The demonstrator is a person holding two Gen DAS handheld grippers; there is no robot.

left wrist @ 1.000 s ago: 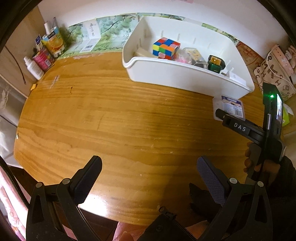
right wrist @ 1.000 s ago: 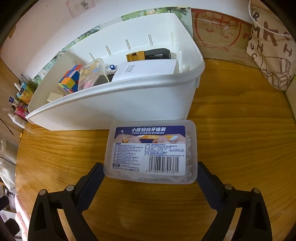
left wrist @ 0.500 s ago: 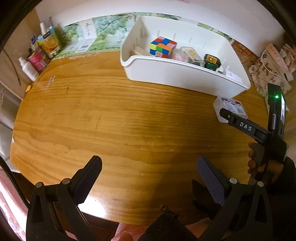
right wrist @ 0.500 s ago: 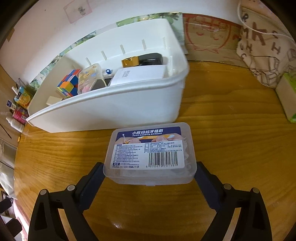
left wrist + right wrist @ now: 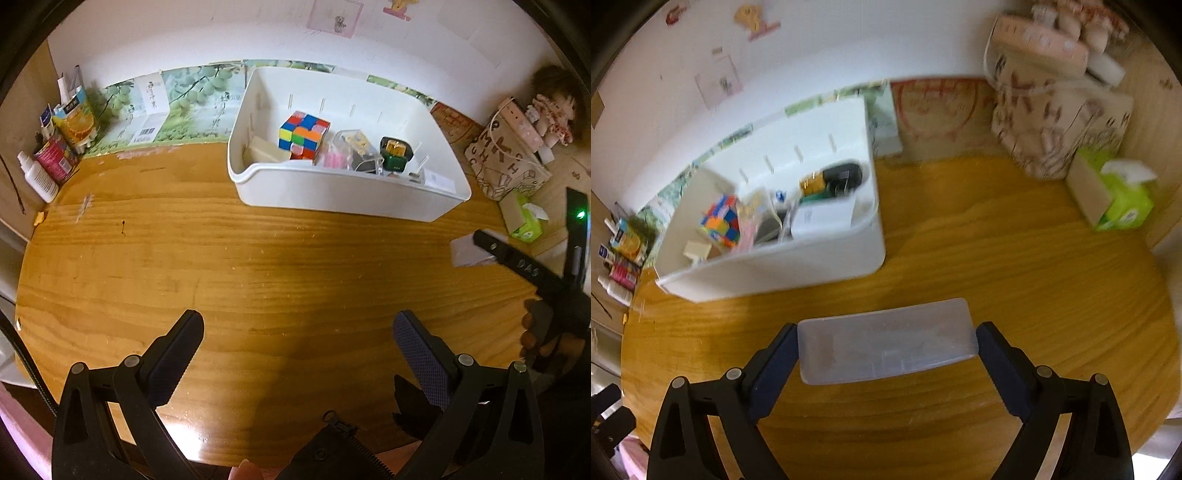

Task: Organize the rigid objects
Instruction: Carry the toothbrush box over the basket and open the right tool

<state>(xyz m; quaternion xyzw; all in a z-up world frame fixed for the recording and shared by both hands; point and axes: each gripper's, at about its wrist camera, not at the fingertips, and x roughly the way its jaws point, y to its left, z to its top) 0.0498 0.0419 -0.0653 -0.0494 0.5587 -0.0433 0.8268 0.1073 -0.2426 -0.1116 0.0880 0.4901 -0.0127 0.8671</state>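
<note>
- Your right tool (image 5: 886,341) is clamped on a clear plastic box (image 5: 886,339): a flat, frosted rectangle with rounded corners, one dark textured pad pressed to each short end, held above the bench (image 5: 997,266).
- Your left tool (image 5: 297,345) is spread wide with nothing between its ribbed pads, hovering over bare wood.
- In the left view, the right tool shows at the far right with the box's pale end sticking out.
- Beyond the box lies a stretch of open glossy wood grain, then the white bin (image 5: 798,266), a smooth plastic tub with rounded corners and a slotted back wall.
- Inside the bin sit a colourful puzzle cube (image 5: 303,136), a small clear case (image 5: 352,146), a green-and-gold item (image 5: 395,153) and a white carton (image 5: 823,219); the view is blurred.
- To the right of the bin the wood is open up to a green tissue pack (image 5: 1123,199) and a printed paper bag (image 5: 1052,122).
- The bench's rounded near edge curves just beneath your left tool.
</note>
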